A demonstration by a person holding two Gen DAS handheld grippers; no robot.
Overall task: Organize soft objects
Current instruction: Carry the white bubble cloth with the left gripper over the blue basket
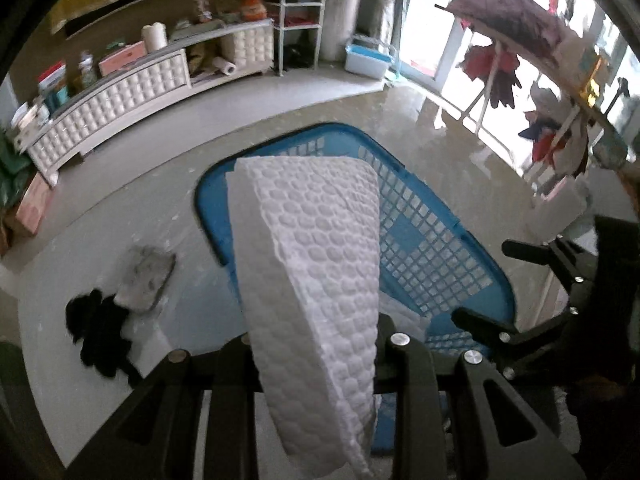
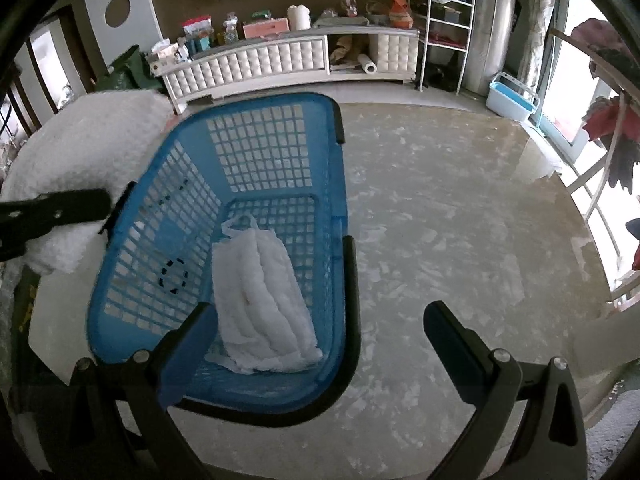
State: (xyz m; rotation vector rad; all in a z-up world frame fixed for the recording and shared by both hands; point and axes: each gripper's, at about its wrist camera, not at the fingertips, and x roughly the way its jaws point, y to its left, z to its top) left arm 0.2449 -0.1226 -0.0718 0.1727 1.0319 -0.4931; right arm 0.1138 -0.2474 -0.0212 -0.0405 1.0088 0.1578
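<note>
**Left wrist view: white pad held over the basket**

Left wrist view shows the left gripper (image 1: 316, 344) clamped on a folded white pad (image 1: 312, 264) with a bubbled texture, which stands up between the black fingers. The pad hangs above the near end of a blue basket (image 1: 436, 240) that sits on the pale floor (image 1: 168, 200). Left of the basket on the floor lie a grey cloth (image 1: 144, 276) and, touching its near edge, a black cloth (image 1: 100, 336). The right gripper (image 1: 532, 292) shows at the right edge of this view, beside the basket.

From the right wrist view, the right gripper (image 2: 320, 332) has its jaws spread wide with nothing between them; its left finger stands over the basket's (image 2: 340, 240) near end, its right finger over bare floor. Inside the basket a second white folded pad (image 2: 264, 304) lies on the bottom, toward the near right corner. The held pad (image 2: 92, 148) is blurred at the left, just outside the basket's left rim.
</note>
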